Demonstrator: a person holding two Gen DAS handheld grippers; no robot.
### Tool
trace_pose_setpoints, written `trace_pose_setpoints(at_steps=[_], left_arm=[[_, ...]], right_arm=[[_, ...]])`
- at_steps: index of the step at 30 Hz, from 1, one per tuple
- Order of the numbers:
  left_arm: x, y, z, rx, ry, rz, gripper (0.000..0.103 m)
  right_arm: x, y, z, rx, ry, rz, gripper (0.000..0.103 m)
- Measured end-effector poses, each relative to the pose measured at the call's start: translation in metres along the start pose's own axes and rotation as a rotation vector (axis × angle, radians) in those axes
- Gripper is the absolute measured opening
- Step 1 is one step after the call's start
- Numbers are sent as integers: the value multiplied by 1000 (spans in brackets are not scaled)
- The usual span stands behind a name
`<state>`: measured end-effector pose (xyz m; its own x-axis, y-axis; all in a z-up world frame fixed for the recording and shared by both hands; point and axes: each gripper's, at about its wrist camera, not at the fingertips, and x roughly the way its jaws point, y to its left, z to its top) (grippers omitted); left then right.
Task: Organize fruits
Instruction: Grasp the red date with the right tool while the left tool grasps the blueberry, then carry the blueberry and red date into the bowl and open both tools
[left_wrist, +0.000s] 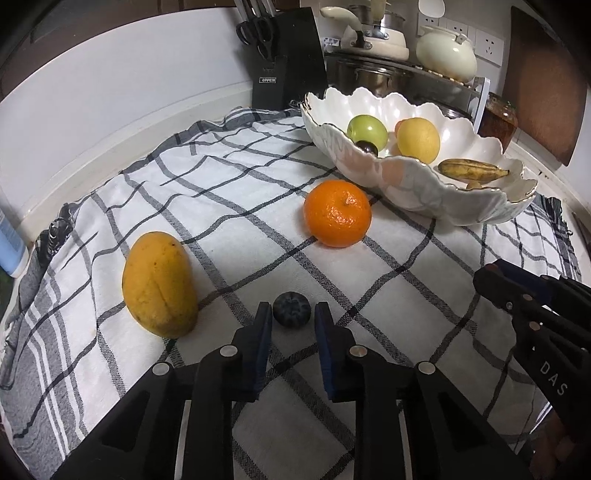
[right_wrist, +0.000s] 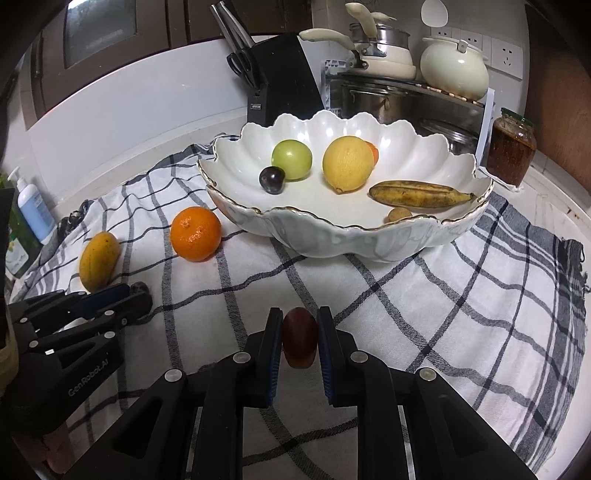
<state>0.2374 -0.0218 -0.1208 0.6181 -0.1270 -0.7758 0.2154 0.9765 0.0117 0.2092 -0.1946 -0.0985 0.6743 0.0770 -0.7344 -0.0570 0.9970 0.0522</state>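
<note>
Nearest us, the right gripper (right_wrist: 300, 334) is clamped on a red fruit (right_wrist: 300, 338), while the left gripper (left_wrist: 291, 319) has closed narrow around a blueberry (left_wrist: 291, 314) lying on the checked cloth (left_wrist: 388, 295). We risk the round berry squirting free before the bowl (right_wrist: 332, 236).
</note>
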Motion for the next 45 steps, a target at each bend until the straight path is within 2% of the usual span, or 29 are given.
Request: trace_pose_setpoints(at_steps=[12,26,37,45], left_arm=[[-2,-5,1,27,-10,6,22],[-35,-17,19,57,-81,3,22],[-56,-41,65,95,-166,-36,22],[-51,-58,96,125,-202,-60,22]], right_arm=[[0,-4,0,10,-1,3,20],[-31,-14,15,23,-66,-7,20],[-54,-41,51,39,-143,-56,20],[-49,-58,70,60,-149,-60,20]])
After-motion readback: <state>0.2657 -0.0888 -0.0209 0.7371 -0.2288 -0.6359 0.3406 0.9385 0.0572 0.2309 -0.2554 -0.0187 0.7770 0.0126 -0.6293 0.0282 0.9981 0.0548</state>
